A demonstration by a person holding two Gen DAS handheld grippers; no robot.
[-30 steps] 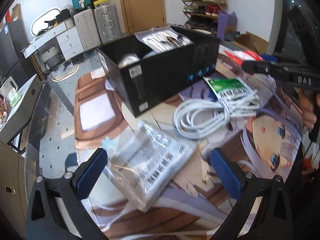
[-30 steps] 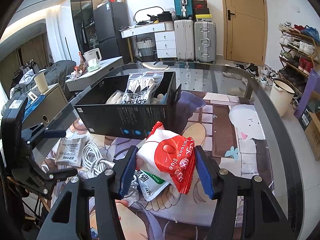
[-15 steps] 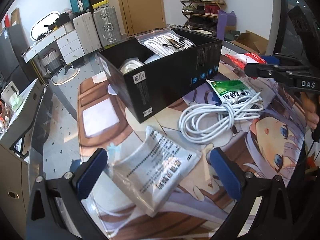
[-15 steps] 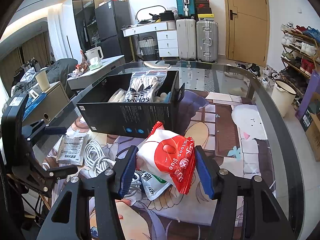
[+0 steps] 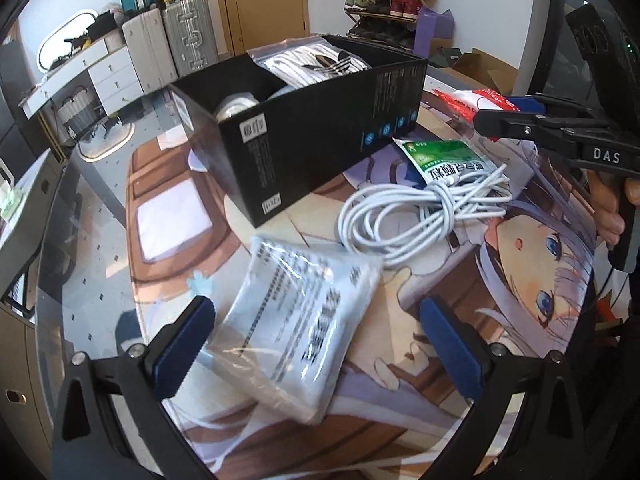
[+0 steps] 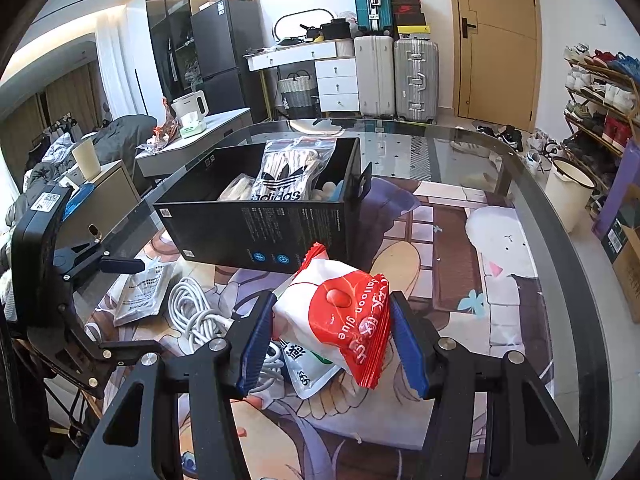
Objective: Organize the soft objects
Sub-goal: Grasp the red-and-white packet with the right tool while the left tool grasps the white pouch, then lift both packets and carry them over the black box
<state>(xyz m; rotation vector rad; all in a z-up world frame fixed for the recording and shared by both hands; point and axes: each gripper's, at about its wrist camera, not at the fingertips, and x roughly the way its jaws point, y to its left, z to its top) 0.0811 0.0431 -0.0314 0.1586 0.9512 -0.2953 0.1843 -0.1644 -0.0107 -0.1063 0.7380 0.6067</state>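
My right gripper is shut on a red and white balloon glue packet and holds it above the mat, in front of the black box. The box holds an Adidas bag and other soft items. My left gripper is open, its pads on either side of a clear plastic bag with printed text that lies on the mat. A coiled white cable and a green and white sachet lie between the bag and the box. The right gripper shows at the right of the left wrist view.
A glass table with an anime print mat carries everything. Suitcases, a white dresser and a door stand behind. A shoe rack is at the right. A side counter with a kettle is at the left.
My left gripper has pulled back and risen a little, so the clear bag sits further ahead between the pads. The right gripper keeps hold of the packet and has barely moved.
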